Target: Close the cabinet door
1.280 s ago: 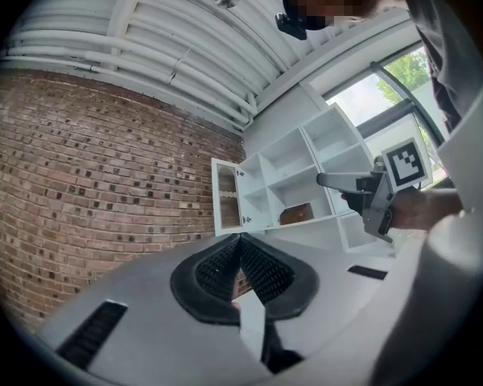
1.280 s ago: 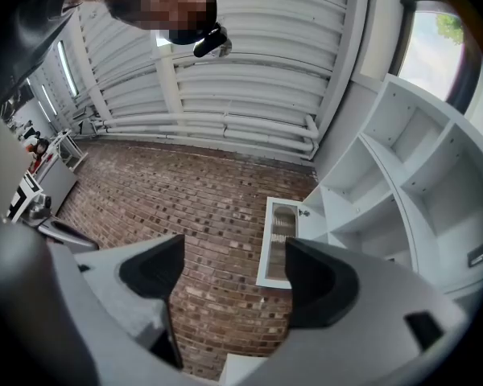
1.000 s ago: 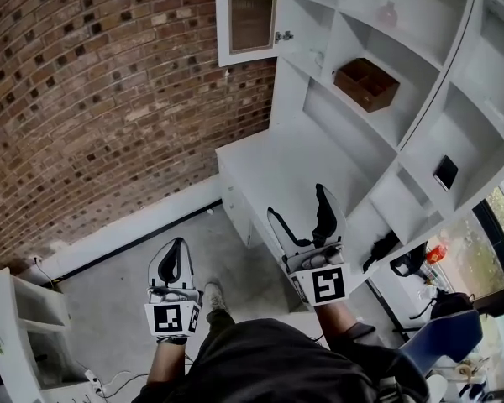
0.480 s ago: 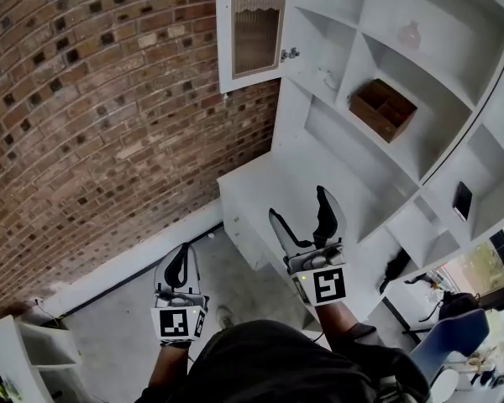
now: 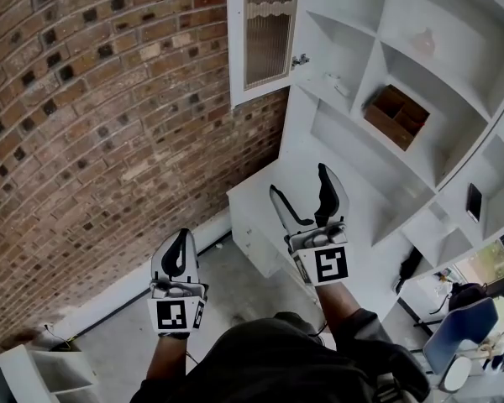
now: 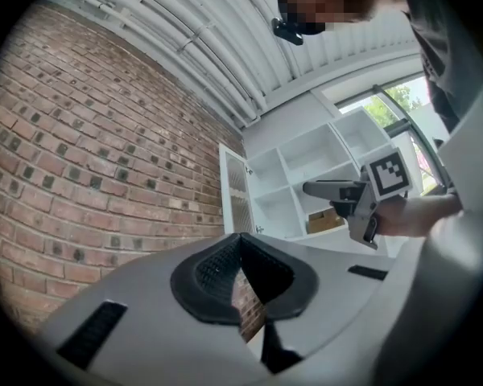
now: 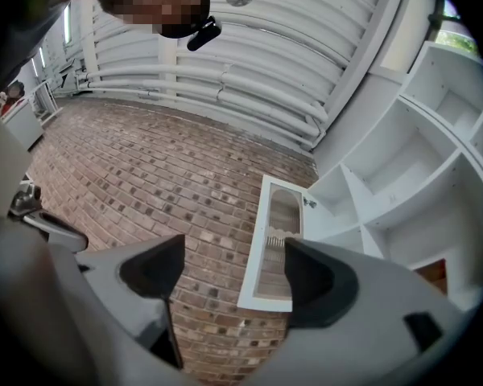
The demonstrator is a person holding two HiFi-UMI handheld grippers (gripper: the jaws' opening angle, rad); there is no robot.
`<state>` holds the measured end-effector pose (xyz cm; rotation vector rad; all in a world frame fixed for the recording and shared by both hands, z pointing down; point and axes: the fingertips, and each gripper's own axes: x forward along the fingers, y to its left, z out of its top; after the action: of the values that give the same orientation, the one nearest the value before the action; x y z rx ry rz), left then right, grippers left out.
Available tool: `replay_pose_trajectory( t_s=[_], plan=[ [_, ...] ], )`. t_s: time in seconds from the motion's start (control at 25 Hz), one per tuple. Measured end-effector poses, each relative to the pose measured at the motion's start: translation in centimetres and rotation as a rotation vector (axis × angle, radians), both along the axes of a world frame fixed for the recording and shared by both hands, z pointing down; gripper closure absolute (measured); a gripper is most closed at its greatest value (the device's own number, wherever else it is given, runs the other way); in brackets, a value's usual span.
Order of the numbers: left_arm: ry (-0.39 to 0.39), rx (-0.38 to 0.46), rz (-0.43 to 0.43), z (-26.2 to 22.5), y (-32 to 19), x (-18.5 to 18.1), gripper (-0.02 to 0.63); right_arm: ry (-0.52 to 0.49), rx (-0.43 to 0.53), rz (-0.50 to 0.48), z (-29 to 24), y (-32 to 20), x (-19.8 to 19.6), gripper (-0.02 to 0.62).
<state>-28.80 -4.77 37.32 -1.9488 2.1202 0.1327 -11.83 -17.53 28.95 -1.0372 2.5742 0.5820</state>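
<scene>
Cabinet door (image 5: 265,32): wide open, swung out from the top corner compartment, glazed panel edge-on in the head view. Not touched by anything.
Metal fitting (image 5: 301,60): small, just beside the door's inner edge. Hinge or catch, cannot tell.
Shelf unit (image 5: 371,57): white, open compartments spreading away from the door on its hinge side. No other doors seen.
Wooden box (image 5: 395,114): in a compartment below the door and further into the unit, well apart from the door.
Brick wall (image 5: 101,116): behind the door's free edge, on the side opposite the shelves.
Bench (image 5: 254,201): white, well below the door, under the shelves.
Right gripper (image 5: 298,183): below the door, over the bench, well short of it. Released, jaws spread wide with nothing between them. Door framed in the gap in the right gripper view, but far beyond the tips.
Left gripper (image 5: 179,246): lower and further from the door than the right, on the wall side. Clenched on nothing, pads together with only a thin slit between.
Done: nothing of the closing itself. Judged as the approach stage, right gripper aimed toward the door.
Left: reach up to the door, contact the free edge or panel, swing it round onto its compartment until flush.
</scene>
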Motion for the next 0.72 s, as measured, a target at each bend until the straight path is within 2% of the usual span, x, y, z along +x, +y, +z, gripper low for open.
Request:
replay_pose_trajectory(
  t_s=[0.2,0.36,0.72],
  plan=[
    [-0.004,0.032,0.003,-0.9,-1.2,-1.5,0.603,-0.009,0.036,0.020,-1.8,-2.0,-2.3,0.207],
    [-0.035,0.069,0.005,-2.0,-2.7,-1.8,0.603,-0.018,0.087,0.028,-3.9,-4.4,-4.3,0.209],
    [-0.044,0.133,-0.056,-3.8,-6.1,-3.2,0.603,-0.055,0.150,0.041,-9.0,-12.0,-8.6,0.209]
  ],
)
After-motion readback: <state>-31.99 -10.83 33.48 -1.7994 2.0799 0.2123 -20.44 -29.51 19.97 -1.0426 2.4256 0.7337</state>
